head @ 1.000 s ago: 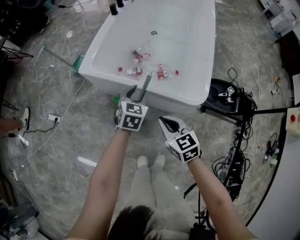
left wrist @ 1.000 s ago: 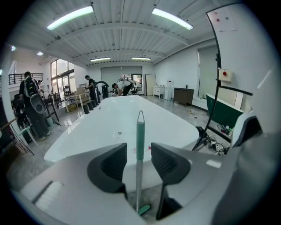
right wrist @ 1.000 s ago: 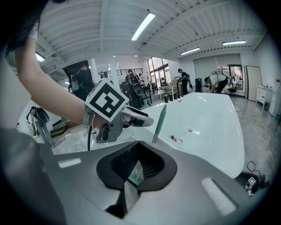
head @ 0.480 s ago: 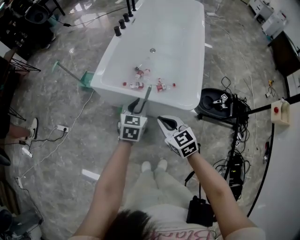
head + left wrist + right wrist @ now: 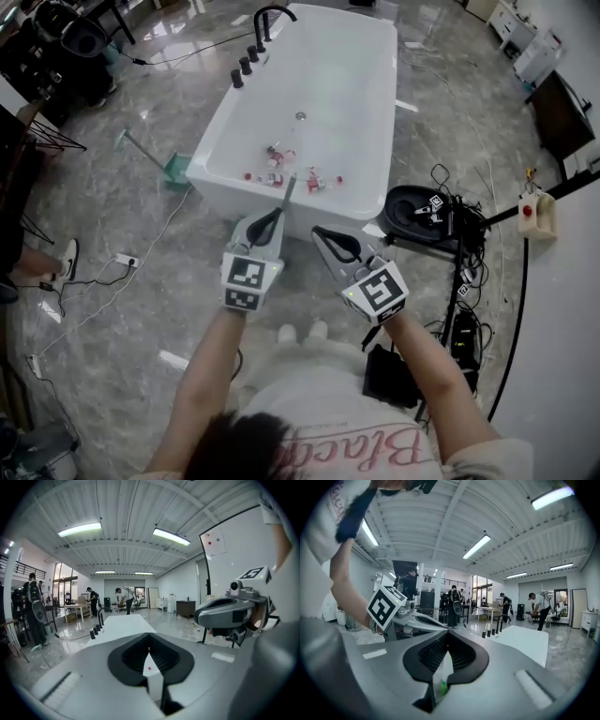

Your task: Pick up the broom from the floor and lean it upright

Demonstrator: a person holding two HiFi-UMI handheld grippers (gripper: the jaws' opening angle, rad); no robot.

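Head view: a teal-headed broom with a pale thin handle [image 5: 173, 169] lies flat on the grey marble floor at far left, its head just beside the left long edge of the white rectangular bathtub [image 5: 246, 195], the handle running away toward the upper left. Well apart from it, the left gripper [image 5: 277, 216] hovers in front of the tub's near short edge, toward its left corner; in the left gripper view its jaws [image 5: 149, 635] are pressed together at the tips with nothing pinched, pointing along the tub. Small red-capped bottles [image 5: 279, 171] lie scattered in the tub's near end, and black taps [image 5: 246, 66] stand along its far left edge. Just beside the left gripper, the right gripper [image 5: 317, 232] is held off the tub's near right corner, its claw likewise closed tip to tip and empty [image 5: 447, 632]. Farther right a black round base [image 5: 412, 208] sits among tangled cables.
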